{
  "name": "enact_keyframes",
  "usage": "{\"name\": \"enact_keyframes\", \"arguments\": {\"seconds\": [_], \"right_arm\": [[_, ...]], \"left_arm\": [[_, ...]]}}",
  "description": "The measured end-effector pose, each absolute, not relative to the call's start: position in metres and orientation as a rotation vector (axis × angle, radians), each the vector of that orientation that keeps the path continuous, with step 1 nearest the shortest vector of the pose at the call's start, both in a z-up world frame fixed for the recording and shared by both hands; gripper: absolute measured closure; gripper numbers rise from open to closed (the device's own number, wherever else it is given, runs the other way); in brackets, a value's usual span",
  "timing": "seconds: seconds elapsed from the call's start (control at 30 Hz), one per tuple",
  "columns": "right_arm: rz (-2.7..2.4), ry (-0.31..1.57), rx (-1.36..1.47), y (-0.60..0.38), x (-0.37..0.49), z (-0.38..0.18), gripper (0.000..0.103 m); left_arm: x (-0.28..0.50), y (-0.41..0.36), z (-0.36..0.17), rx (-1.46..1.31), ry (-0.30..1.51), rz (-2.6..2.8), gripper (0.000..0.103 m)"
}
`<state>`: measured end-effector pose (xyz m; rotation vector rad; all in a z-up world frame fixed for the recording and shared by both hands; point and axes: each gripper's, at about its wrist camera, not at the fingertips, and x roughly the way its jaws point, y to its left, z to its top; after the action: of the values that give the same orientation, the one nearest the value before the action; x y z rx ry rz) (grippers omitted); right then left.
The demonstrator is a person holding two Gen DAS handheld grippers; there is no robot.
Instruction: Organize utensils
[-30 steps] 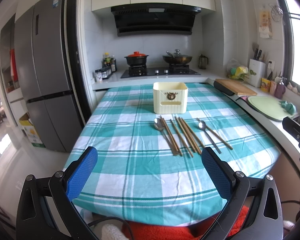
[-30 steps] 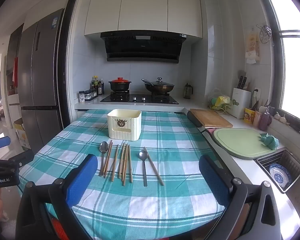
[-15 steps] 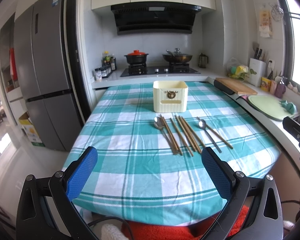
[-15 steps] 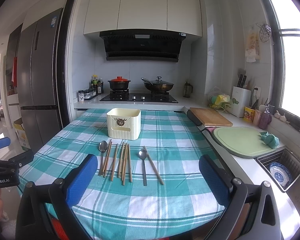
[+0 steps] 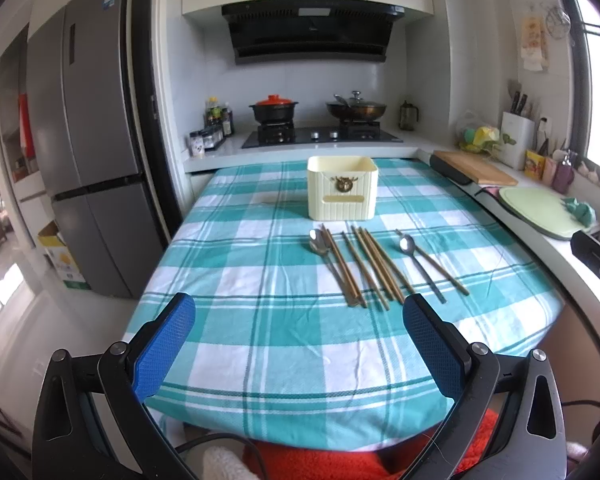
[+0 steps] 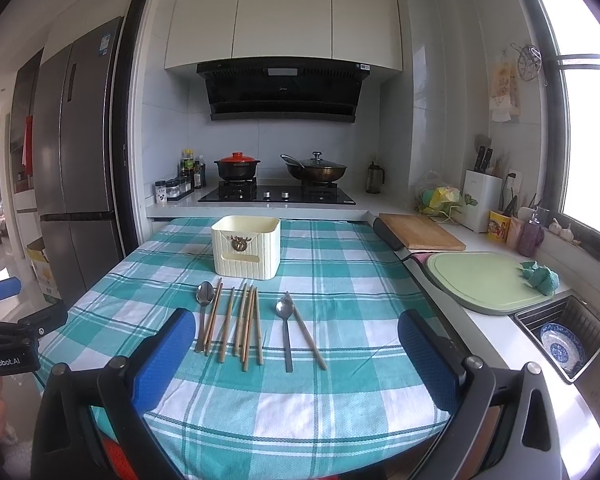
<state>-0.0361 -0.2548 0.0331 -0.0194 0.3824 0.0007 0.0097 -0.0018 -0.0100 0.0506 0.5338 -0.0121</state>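
Note:
A cream utensil holder stands upright on the teal checked table; it also shows in the right wrist view. In front of it lie several wooden chopsticks and two metal spoons, side by side. In the right wrist view the chopsticks and spoons lie just beyond my fingers. My left gripper is open and empty, above the table's near edge. My right gripper is open and empty, short of the utensils.
A stove with a red-lidded pot and a wok stands behind the table. A wooden board, green cutting board and sink with a blue bowl line the right counter. A fridge is at the left.
The view in both wrist cameras has shifted very slightly; the utensils and holder have not moved. Both grippers stay open.

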Motion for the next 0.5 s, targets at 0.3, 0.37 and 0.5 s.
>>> {"name": "enact_keyframes", "arguments": {"seconds": [0.3,0.37,0.5], "right_arm": [[-0.006,0.398,0.004,-0.268,-0.020,0.027,0.000],[-0.008,0.406,0.010,-0.272,-0.013,0.025,0.000],[0.005,0.435,0.006,-0.281,0.001,0.016,0.000]], "left_arm": [[0.032,0.006,-0.016,0.042,0.581,0.020,0.000],[0.042,0.010,-0.021,0.030,0.605,0.025,0.000],[0.069,0.018,-0.033,0.009,0.666,0.025,0.000]]}}
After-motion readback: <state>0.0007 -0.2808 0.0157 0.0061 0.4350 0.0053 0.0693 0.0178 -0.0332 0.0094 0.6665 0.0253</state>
